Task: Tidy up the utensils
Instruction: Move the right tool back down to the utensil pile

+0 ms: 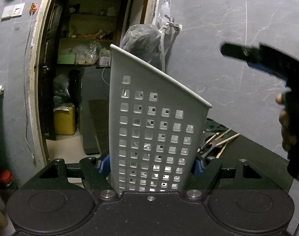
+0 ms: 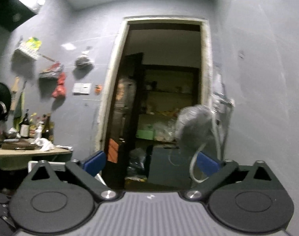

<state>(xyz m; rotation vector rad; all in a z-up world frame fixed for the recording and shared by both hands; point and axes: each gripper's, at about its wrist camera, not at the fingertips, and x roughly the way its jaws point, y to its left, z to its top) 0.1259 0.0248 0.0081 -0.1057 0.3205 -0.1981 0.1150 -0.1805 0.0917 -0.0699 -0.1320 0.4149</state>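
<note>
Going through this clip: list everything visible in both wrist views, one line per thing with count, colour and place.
utensil holder: one, white with square holes, upright between the left gripper's pads
utensils: a small pile, count unclear, wooden and metal, on the dark table right of the holder
table: one, black, lower right of the left view
doorway: one, pale frame, opens onto cluttered shelves
yellow can: one, on the floor inside the doorway
tap: one, metal, on the grey wall with a hose
bottles: several, dark, on a side counter at left
left gripper: black, blue pads, shut on the holder
right gripper: black, blue pads, open, empty
hand: one, holding the right gripper
</note>
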